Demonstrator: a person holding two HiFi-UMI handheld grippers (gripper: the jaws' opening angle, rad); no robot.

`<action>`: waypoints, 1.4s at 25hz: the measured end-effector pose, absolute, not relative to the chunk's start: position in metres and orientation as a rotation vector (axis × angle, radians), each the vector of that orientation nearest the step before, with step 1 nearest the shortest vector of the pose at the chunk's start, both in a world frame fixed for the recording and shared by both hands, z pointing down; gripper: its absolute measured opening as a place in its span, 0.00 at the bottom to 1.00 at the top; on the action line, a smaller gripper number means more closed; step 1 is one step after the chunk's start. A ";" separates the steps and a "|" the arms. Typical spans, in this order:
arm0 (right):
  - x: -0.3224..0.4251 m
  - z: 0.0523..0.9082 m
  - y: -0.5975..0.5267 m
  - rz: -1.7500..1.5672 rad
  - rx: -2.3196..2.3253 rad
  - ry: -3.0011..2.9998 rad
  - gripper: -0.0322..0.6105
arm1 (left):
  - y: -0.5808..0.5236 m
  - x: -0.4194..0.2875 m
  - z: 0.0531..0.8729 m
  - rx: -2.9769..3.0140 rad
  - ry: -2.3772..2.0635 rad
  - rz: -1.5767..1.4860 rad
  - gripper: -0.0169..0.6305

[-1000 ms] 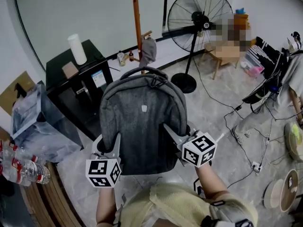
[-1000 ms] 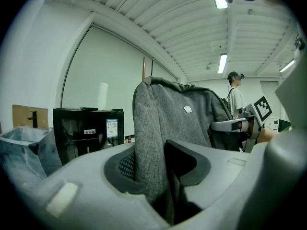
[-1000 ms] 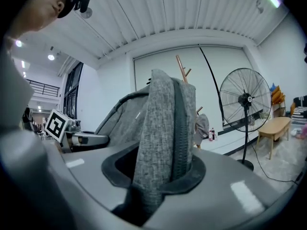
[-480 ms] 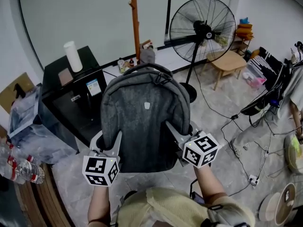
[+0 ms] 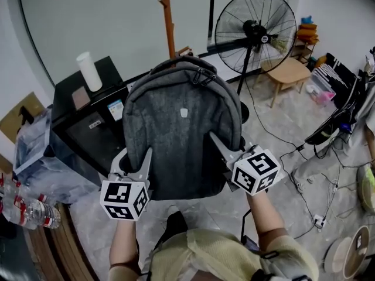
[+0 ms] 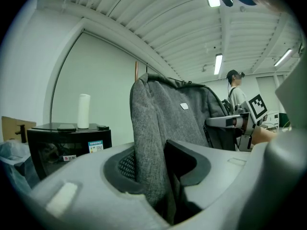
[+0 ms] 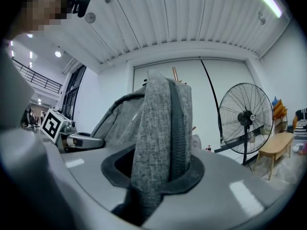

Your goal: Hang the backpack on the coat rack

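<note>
A grey backpack [image 5: 181,133] hangs upright in the air between both grippers, its black top handle [image 5: 176,62] uppermost. My left gripper [image 5: 136,164] is shut on the backpack's left edge [image 6: 148,143]. My right gripper [image 5: 225,151] is shut on its right edge with the zip [image 7: 163,128]. The wooden coat rack [image 5: 168,17] stands against the white wall just behind and above the backpack's top, its pole partly hidden by the bag. A peg of the coat rack [image 6: 136,72] peeks over the bag in the left gripper view.
A black cabinet [image 5: 88,119] with a white roll [image 5: 88,71] stands at the left, with plastic bags [image 5: 41,157] and water bottles [image 5: 26,209] beside it. A standing fan [image 5: 253,31], a wooden stool [image 5: 290,74] and floor cables [image 5: 304,174] lie to the right.
Both grippers have carried the backpack upward and toward the coat rack; its top now covers more of the pole. The grip on both edges is unchanged.
</note>
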State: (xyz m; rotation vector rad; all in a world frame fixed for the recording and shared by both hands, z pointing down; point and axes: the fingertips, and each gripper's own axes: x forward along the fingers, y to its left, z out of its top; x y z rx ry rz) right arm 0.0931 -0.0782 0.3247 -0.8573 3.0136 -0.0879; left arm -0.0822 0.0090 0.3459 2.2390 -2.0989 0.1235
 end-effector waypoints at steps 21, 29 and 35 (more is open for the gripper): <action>0.011 0.253 -0.193 0.076 -0.984 2.923 0.23 | -0.126 -0.173 0.282 2.388 -2.112 0.075 0.25; -0.020 0.225 -0.228 0.139 -1.029 2.904 0.23 | -0.164 -0.205 0.258 2.435 -2.115 0.070 0.26; -0.036 0.210 -0.251 0.158 -1.042 2.898 0.24 | -0.187 -0.221 0.243 2.462 -2.134 0.062 0.26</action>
